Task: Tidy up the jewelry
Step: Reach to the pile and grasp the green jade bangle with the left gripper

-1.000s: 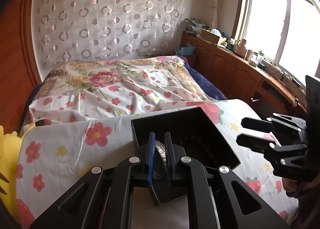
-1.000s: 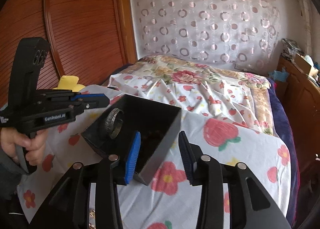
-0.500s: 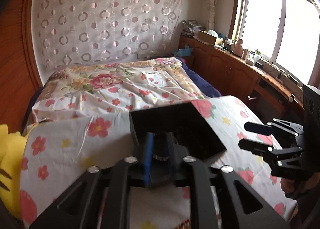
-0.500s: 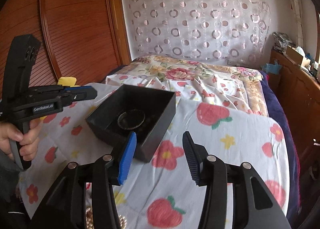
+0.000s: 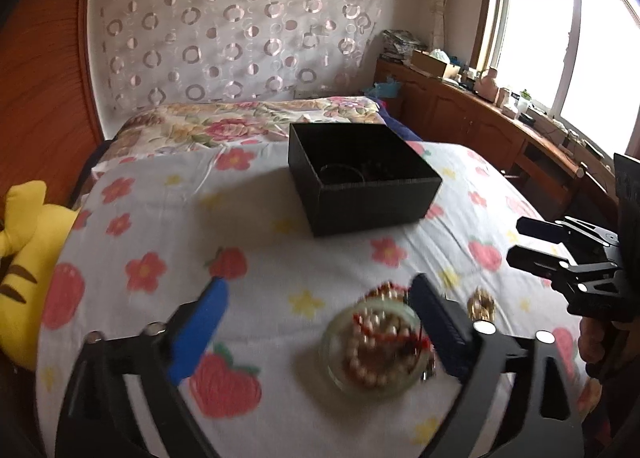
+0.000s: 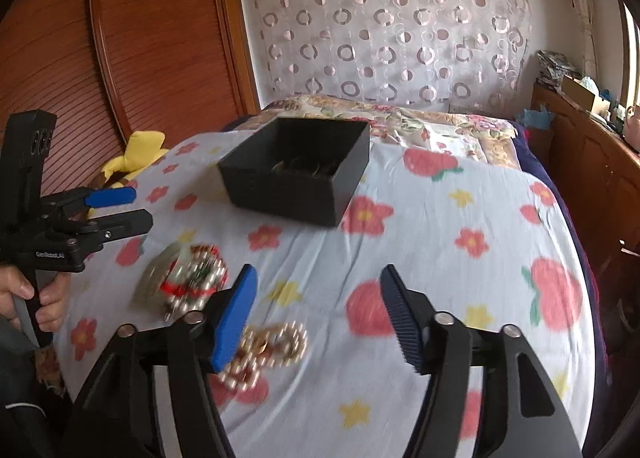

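Observation:
A black open box [image 5: 360, 194] [image 6: 296, 182] stands on the flowered cloth, with a bangle [image 5: 342, 174] and other pieces lying inside it. Nearer to me lies a pile of jewelry [image 5: 372, 354] [image 6: 188, 278]: a pale green bangle, pearl beads and red beads. A gold and pearl string [image 6: 268, 346] [image 5: 482, 304] lies beside it. My left gripper [image 5: 318, 328] [image 6: 132, 210] hovers over the pile, its jaws opening wide and gripping nothing. My right gripper [image 6: 318, 318] [image 5: 520, 242] is opening too, with nothing between its fingers; its blue finger overlaps the pearl string.
A yellow plush toy [image 5: 20, 258] [image 6: 136, 150] lies at the cloth's left edge. Behind the box is a bed with a floral quilt [image 5: 240, 122]. A wooden cabinet [image 5: 480, 126] runs under the window on the right. A wooden wardrobe [image 6: 140, 38] stands on the left.
The left gripper let the bangle go into the box, drew back from it and opened wide. The right gripper also drew back and opened further. The jewelry pile came into view.

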